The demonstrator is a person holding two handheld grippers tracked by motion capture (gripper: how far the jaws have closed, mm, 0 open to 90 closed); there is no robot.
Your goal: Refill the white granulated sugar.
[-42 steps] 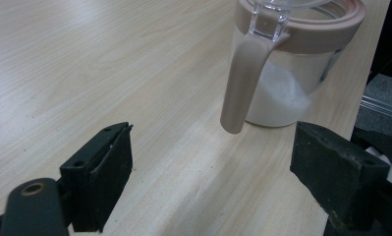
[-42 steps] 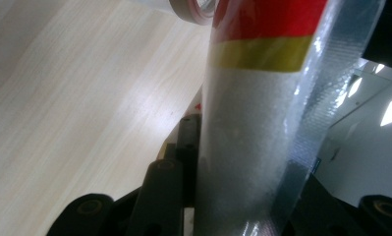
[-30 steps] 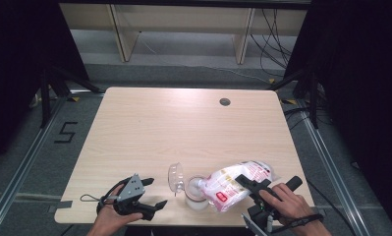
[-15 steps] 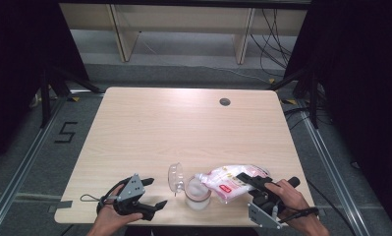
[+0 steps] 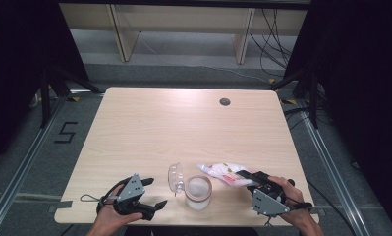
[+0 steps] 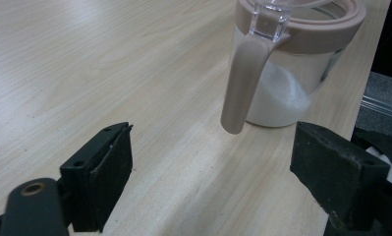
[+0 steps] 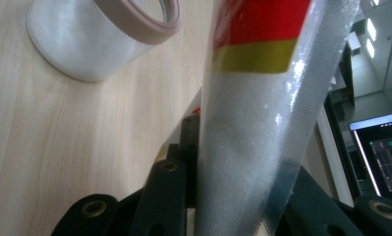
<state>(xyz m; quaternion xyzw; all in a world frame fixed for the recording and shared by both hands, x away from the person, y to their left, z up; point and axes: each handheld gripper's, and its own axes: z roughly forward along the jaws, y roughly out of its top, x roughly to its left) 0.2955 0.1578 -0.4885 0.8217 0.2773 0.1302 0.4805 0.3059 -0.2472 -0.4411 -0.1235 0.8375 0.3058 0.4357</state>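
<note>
Black jaws of the right gripper (image 5: 246, 175) clamp a clear plastic bag (image 5: 223, 172) of white grains, tilted toward the open jar (image 5: 198, 191) just beside it near the table's (image 5: 183, 123) front edge; the left gripper (image 5: 152, 192) rests nearby, jaws spread and empty.

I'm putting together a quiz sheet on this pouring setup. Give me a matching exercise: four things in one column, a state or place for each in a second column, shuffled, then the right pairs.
Things
1. jar
2. bag
3. left gripper
4. hinged lid

States or places
A. clamped between two black jaws
B. swung open, standing beside the rim
C. jaws apart with nothing between them
D. standing upright on the table, white grains inside

Pairs: 1-D, 2-A, 3-C, 4-B
</note>
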